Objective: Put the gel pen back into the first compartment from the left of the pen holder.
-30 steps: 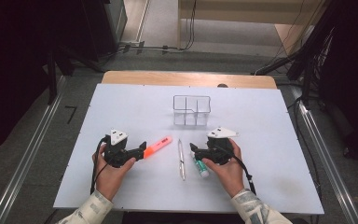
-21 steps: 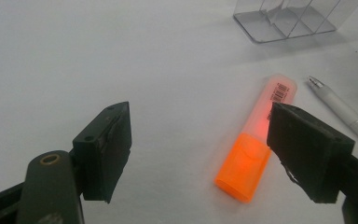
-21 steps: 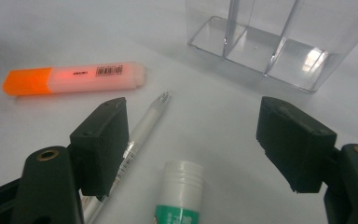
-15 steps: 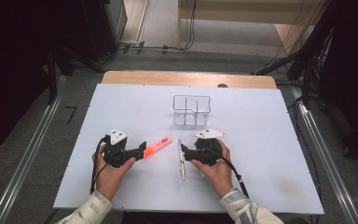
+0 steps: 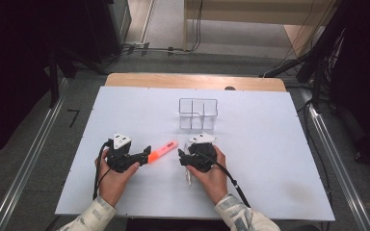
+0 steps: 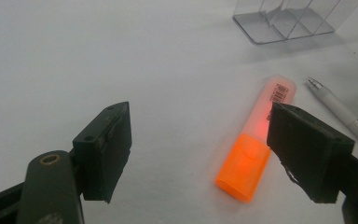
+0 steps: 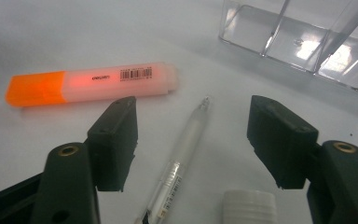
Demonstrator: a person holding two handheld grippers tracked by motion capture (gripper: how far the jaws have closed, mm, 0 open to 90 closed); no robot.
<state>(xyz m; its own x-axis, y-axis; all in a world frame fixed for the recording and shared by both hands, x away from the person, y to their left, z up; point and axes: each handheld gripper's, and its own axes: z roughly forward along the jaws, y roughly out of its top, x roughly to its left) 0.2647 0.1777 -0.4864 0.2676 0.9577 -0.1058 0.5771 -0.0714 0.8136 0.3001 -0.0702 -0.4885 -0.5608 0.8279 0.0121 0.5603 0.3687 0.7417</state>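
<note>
Between the right gripper's narrowing, spread fingers lies the pen, untouched; left gripper fingers spread.

Both hands are resting low on the counter; the left tool is gaping wide, the right tool has just been closing, gripping nothing.
</note>
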